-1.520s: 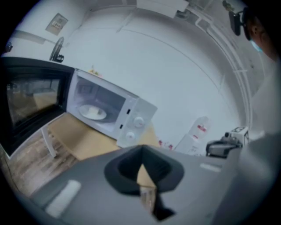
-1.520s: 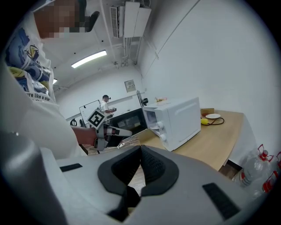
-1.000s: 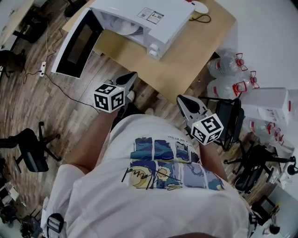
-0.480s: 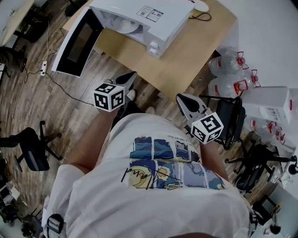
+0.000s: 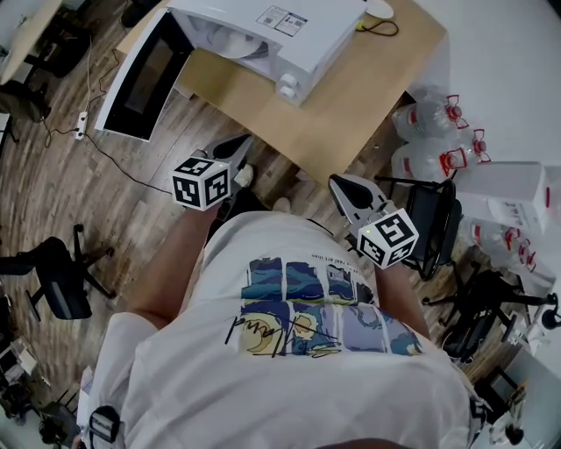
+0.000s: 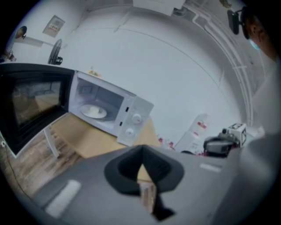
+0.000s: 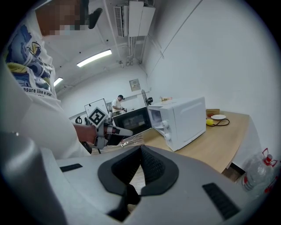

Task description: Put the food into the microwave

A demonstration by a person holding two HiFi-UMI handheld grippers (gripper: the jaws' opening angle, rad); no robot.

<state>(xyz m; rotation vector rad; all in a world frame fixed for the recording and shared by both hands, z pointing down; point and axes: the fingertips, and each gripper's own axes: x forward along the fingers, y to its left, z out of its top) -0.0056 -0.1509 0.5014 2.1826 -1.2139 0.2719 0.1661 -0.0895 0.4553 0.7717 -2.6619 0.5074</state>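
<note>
Table [image 5: 368, 96] carries the white microwave [image 5: 289, 26] with its door [image 5: 145, 74] swung wide, and a white plate [image 6: 93, 111] sits inside the cavity, so the food looks loaded, though you cannot make out what lies on it. You hold the left gripper [image 5: 241, 143] and right gripper [image 5: 338, 181] back by your body, jaws closed on nothing, likely free for the door.

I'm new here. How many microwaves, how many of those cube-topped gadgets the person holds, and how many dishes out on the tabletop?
Microwave: 1
Hand-held gripper: 2, the left and the right
White dish on the tabletop: 1
Total: 4
</note>
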